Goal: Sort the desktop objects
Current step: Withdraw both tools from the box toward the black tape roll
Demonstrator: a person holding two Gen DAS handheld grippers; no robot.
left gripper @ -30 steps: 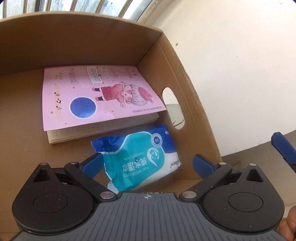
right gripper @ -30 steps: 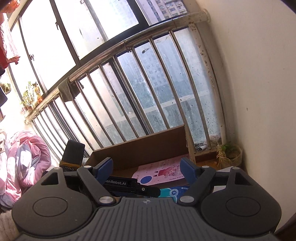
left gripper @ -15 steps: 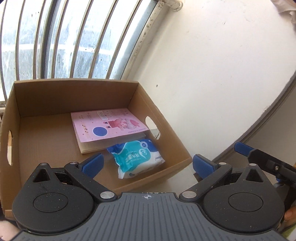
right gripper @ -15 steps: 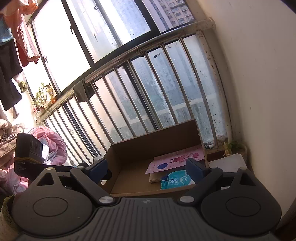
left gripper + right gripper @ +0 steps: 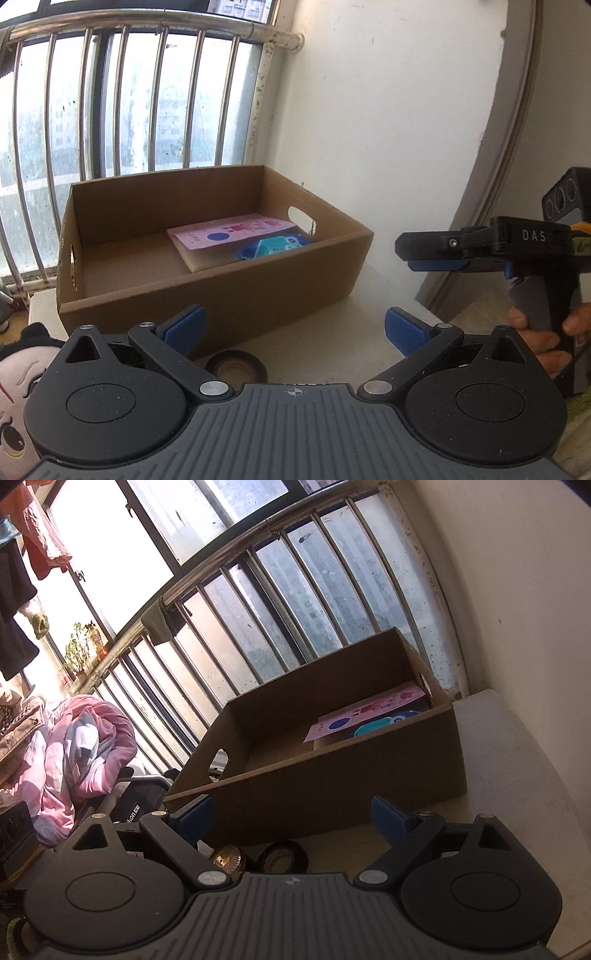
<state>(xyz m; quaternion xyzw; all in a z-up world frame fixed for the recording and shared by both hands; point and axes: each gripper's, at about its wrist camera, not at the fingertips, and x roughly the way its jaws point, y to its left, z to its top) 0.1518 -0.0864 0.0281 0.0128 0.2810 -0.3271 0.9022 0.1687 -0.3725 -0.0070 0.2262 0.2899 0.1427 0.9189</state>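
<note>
A cardboard box (image 5: 221, 291) stands on the white table by the window bars. Inside lie a pink notebook (image 5: 229, 236) and a blue wet-wipes pack (image 5: 273, 245). Both also show in the right wrist view, the notebook (image 5: 369, 712) and the pack (image 5: 384, 723) in the box (image 5: 332, 786). A black tape roll (image 5: 236, 367) lies in front of the box, also in the right wrist view (image 5: 282, 856) beside a gold round object (image 5: 229, 860). My left gripper (image 5: 293, 328) is open and empty, in front of the box. My right gripper (image 5: 291, 814) is open and empty.
A plush doll's face (image 5: 18, 391) sits at the lower left. The right gripper's body (image 5: 517, 243) hangs at the right over the table edge. A white wall (image 5: 388, 129) is behind the box. Pink bedding (image 5: 81, 753) lies left of the table.
My left gripper has pulled back and up out of the box, leaving the wipes pack inside. The right gripper has dropped lower toward the table in front of the box.
</note>
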